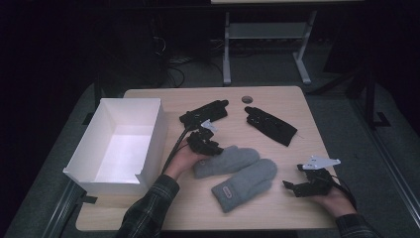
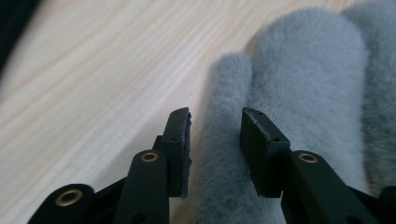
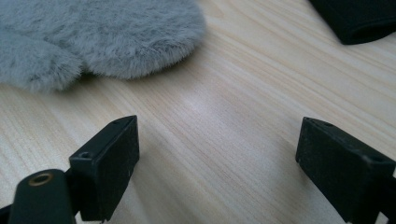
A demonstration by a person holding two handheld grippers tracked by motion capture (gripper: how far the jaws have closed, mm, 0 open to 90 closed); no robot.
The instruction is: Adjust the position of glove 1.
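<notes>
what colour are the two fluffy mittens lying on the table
The mittens are grey, a soft light grey with a fuzzy pile. It shows best in the left gripper view.

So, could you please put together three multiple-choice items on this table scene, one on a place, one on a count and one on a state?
1. Where does the white box stand?
A. at the table's left edge
B. at the table's right edge
C. between the mittens

2. How many grey mittens lie on the table?
A. one
B. two
C. four

3. How do the jaws of the right gripper stand?
A. wide apart over bare wood
C. clamped on a black glove
B. shut on a mitten

Answers: 1 A, the box sits left of the left gripper in the high view. 2 B, two furry mittens lie side by side. 3 A, the right gripper view shows only wood grain between them.
</notes>
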